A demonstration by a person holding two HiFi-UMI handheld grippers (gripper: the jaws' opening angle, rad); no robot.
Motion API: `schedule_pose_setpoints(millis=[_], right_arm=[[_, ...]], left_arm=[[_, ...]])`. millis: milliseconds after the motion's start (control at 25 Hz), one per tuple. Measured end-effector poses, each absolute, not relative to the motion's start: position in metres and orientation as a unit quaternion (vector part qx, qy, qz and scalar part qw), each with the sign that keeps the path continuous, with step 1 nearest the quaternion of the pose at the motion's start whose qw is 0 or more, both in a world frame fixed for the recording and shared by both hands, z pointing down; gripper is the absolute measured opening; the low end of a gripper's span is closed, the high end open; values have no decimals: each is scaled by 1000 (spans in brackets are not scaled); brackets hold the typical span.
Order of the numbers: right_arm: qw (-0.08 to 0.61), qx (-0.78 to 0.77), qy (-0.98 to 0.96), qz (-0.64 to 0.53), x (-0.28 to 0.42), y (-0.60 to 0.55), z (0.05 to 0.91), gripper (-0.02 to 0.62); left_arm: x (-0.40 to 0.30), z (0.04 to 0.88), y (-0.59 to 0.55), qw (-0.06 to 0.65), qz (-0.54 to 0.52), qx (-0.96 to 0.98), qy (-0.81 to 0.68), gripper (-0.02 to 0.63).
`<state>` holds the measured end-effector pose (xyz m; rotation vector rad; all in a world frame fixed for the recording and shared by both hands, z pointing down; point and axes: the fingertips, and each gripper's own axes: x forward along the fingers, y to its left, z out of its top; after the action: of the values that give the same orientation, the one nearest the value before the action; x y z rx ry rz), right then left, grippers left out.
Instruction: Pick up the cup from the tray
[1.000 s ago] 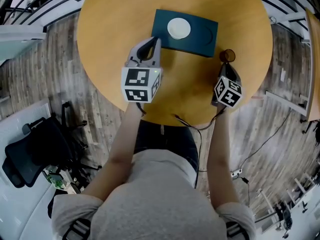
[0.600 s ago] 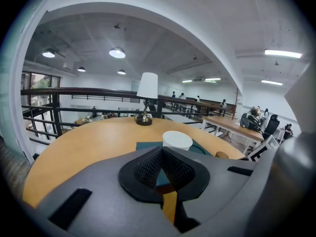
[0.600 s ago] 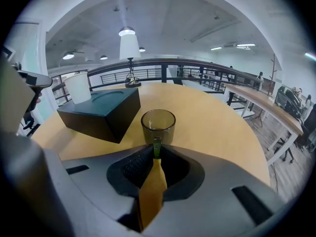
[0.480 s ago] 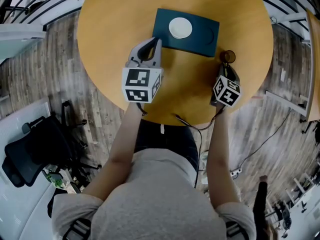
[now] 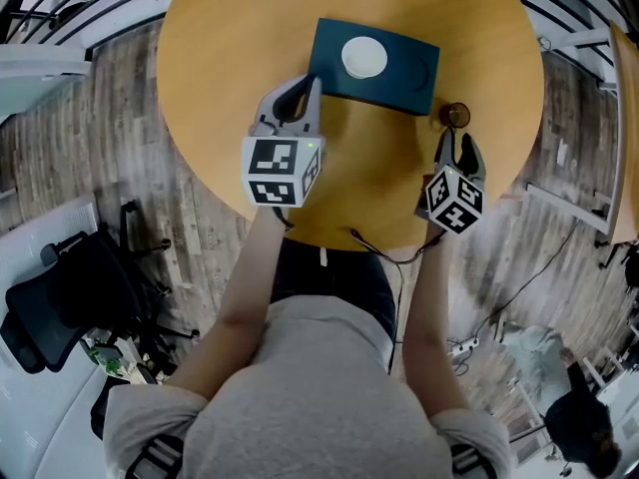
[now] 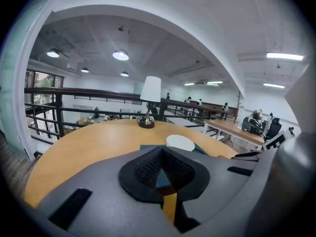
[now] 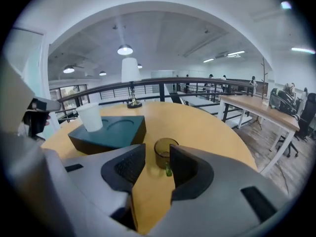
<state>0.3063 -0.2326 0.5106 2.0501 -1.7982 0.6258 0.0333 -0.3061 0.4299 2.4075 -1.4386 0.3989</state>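
1. Surface: a round, wood-topped table (image 5: 220, 58) on a grey plank floor (image 5: 120, 118). A black railing (image 6: 98, 94) runs past the table's far side. Beyond it is an open hall with round ceiling lights (image 7: 125, 49) and more desks (image 7: 256, 107).
2. Markings: black-and-white square patterns on each tool's cube (image 5: 281, 171). No lettering can be read.
3. Tray (image 5: 409, 68): dark teal, on the far half of the table, with two round recesses. A white cup (image 5: 363, 57) stands upright in the left recess.
4. A brown see-through cup (image 5: 457, 115) stands upright on the bare table, just right of the tray's near right corner.
5. Right tool (image 5: 458, 144): the jaws have just been opening and now stand spread. The brown cup shows in the gap just past the tips, and the pads do not press on it.
6. Left tool (image 5: 300, 93): jaw tips pressed together with nothing between them. It is near the tray's near left corner.
7. Around: a lamp (image 6: 149, 102) with a white shade stands at the table's far edge. A cable (image 5: 384, 250) hangs off the near edge. A black office chair (image 5: 70, 287) stands on the floor to the left.
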Motion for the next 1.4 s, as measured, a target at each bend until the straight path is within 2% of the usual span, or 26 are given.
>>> schedule_pose_setpoints(millis=[160,320,480,880,1400], right_arm=[[118,710,-666,198,277,-244,470,137],[100,677,-703,193,239,-257,459,137],[104,643,-732,199,205,-264,463,138],[137,546,-805,184,127,-297,469,227],[153,537,-805,201,112,-336,482,249]], left_arm=[[31,422,-305,144,136,840,-505,6],[26,418,-302,139,133,840,-508,6],[17,412,-299,144,110,839,-513,6],[-12,407,-301,142,105,826,-535,6],[-51,410,-308,146,103,808,-561,6]])
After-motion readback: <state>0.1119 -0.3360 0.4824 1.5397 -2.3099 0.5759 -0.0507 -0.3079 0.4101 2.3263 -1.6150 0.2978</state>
